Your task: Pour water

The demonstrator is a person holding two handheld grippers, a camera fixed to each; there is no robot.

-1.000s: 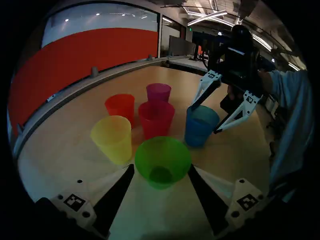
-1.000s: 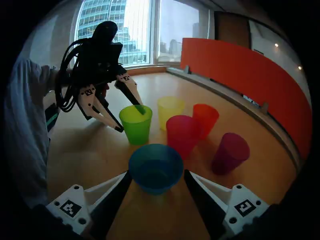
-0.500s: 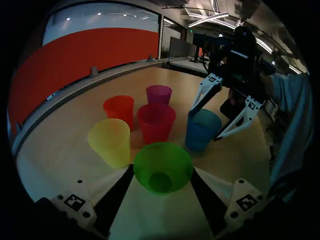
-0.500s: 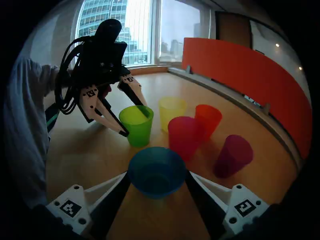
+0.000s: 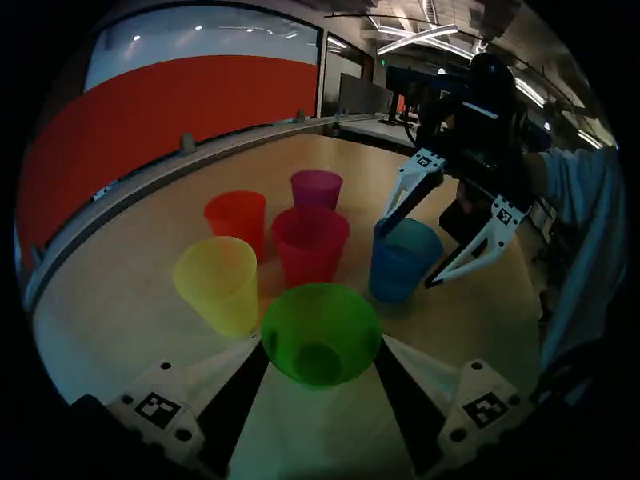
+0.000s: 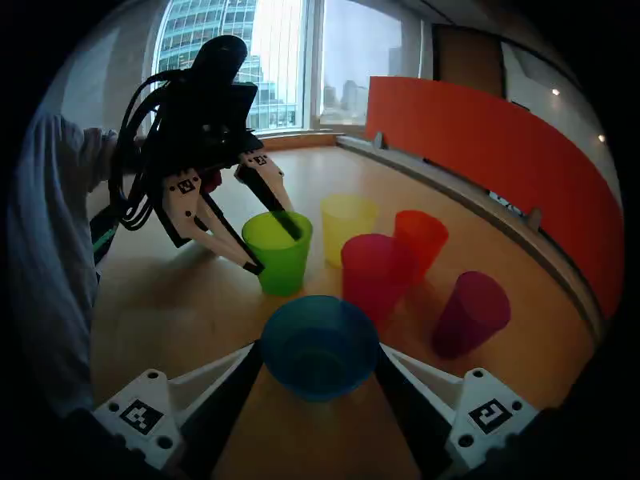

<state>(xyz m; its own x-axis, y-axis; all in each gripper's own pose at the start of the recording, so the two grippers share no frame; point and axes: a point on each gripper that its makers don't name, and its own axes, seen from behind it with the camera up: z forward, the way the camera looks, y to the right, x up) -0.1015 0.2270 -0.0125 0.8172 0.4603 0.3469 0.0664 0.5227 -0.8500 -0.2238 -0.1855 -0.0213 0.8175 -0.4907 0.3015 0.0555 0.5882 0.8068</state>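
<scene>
Over the last second both grippers have closed in on their cups. The left gripper (image 5: 320, 346) has slid forward so the translucent green plastic cup (image 5: 322, 334) sits deeper between its fingers, which have narrowed slightly and now lie against the cup's wall on both sides. The right gripper (image 6: 318, 352) has done the same with the translucent blue plastic cup (image 6: 318, 346), its fingers touching the cup on either side. Both cups still look to be standing on the pale wooden table (image 5: 120, 304), near each other, beside the yellow plastic cup (image 5: 220, 280) and the red plastic cup (image 5: 310, 240). Which cup holds water cannot be told. Judging by this, the grasps look made, and lifting one cup to tip it over the other comes next
</scene>
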